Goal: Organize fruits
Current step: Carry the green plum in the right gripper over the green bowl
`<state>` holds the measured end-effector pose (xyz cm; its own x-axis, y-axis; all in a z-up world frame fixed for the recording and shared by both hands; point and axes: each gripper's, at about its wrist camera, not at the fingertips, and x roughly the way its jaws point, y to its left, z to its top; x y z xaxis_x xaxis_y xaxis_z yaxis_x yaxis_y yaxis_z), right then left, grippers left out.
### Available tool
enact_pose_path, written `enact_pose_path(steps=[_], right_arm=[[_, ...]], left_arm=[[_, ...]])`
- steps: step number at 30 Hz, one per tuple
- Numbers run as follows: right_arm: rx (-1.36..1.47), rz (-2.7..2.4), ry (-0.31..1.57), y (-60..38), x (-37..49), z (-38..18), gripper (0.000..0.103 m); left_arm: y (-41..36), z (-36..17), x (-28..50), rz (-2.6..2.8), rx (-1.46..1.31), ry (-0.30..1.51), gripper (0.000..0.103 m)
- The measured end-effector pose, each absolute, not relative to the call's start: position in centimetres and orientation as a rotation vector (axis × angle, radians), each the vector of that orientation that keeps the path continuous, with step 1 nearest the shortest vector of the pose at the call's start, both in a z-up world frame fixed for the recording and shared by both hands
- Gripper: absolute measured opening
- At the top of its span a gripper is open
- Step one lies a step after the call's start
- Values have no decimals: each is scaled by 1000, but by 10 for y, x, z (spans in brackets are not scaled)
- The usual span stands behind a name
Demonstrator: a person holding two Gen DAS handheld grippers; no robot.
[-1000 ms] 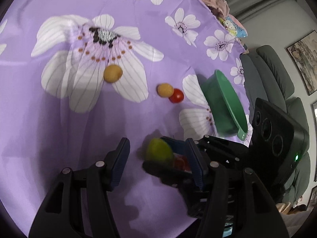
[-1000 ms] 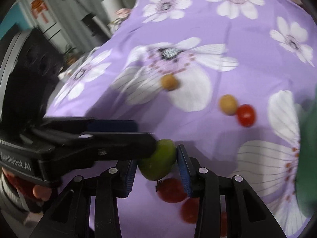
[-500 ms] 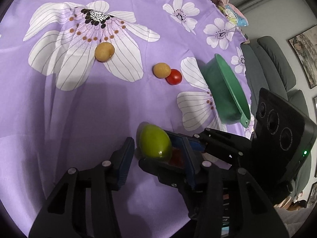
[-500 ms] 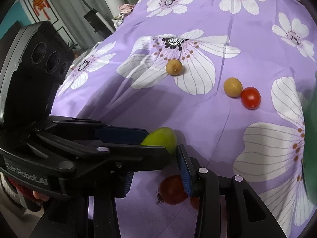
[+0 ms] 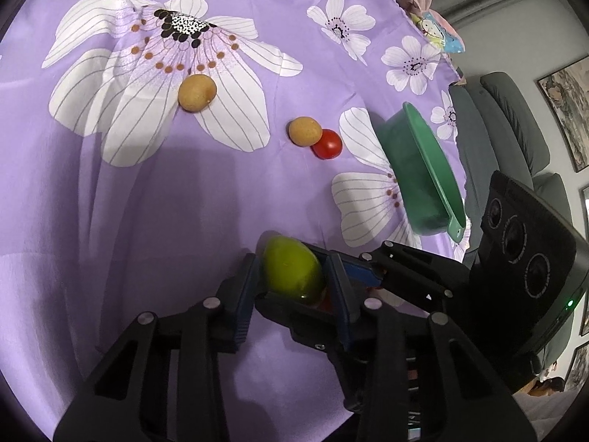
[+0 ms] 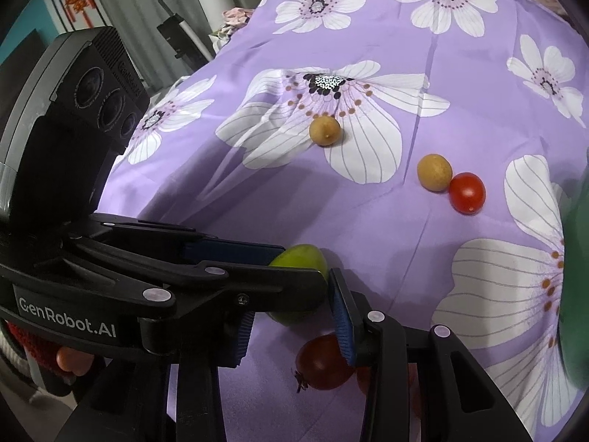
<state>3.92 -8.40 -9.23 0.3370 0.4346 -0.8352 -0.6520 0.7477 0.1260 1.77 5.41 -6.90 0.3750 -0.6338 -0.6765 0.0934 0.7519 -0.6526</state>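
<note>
A green oval fruit (image 5: 292, 274) sits between the fingers of both grippers. My left gripper (image 5: 291, 276) is shut on it. My right gripper (image 6: 291, 309) also brackets the green fruit (image 6: 300, 258), its pads wide around it; contact is unclear. Two tan round fruits (image 5: 197, 92) (image 5: 303, 130) and a red tomato (image 5: 327, 143) lie on the purple floral cloth (image 5: 147, 202). A green bowl (image 5: 419, 169) stands to the right. A dark red tomato (image 6: 322, 362) lies under my right gripper.
A grey sofa (image 5: 515, 121) is beyond the table's right edge. A black stand and a white cylinder (image 6: 217, 3) are behind the table in the right wrist view. The cloth drops off at the table's edges.
My left gripper's fingers have closed in around the green fruit. The right gripper, which held it a second ago, has loosened around it. Both views have shifted slightly.
</note>
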Motion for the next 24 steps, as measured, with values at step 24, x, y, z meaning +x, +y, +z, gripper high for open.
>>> enact_pose_path(steps=[24], right_arm=[[-97,615,819,-139,27,-45,40]], left_arm=[[-14,-8,26,-576,-374,1007,37]])
